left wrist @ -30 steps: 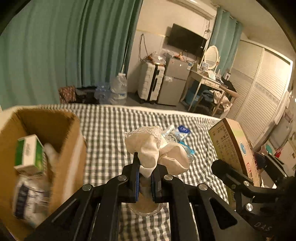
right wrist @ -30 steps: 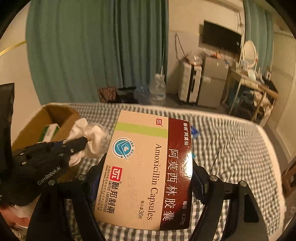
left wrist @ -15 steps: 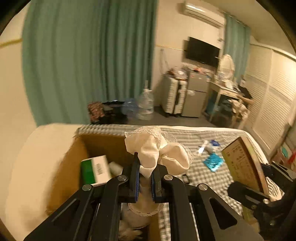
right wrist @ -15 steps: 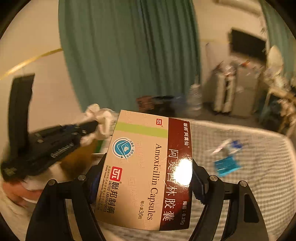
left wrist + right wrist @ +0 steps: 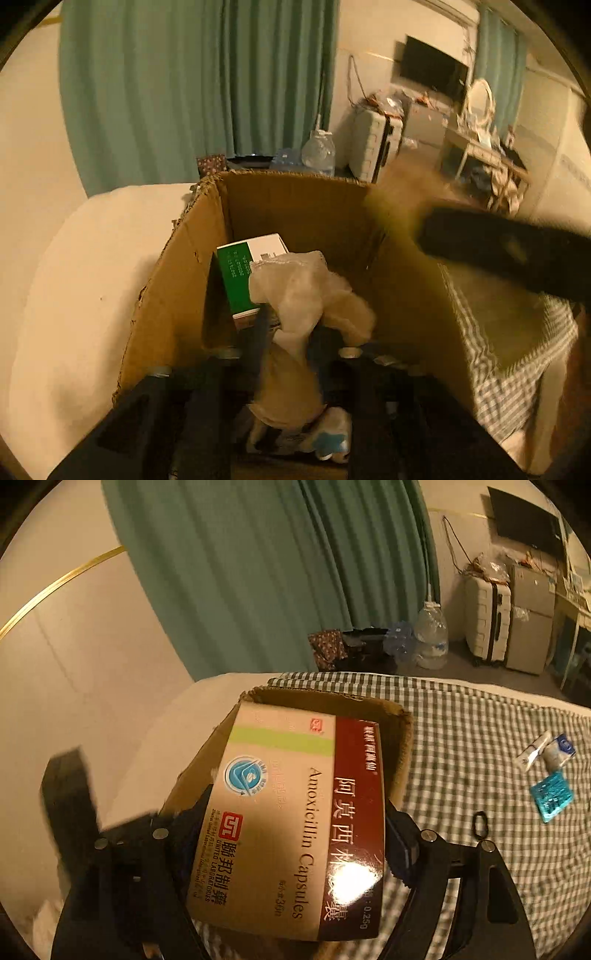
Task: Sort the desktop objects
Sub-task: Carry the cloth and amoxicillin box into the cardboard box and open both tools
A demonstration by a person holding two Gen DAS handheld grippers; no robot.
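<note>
My left gripper hangs over the open cardboard box. A cream lace cloth bundle sits between its fingers, which look spread wider than before; the view is blurred. A green and white carton and other items lie inside the box. My right gripper is shut on an Amoxicillin capsule box and holds it above the cardboard box. The right gripper shows as a dark blur in the left wrist view.
The box stands on a bed with a checked cover beside a cream wall. A blue foil packet, a small tube and sachet and a black ring lie on the cover to the right. Teal curtains hang behind.
Both grippers moved left over the cardboard box. The left gripper dropped lower into it and its fingers look wider apart around the cloth. The right gripper still holds the Amoxicillin box.
</note>
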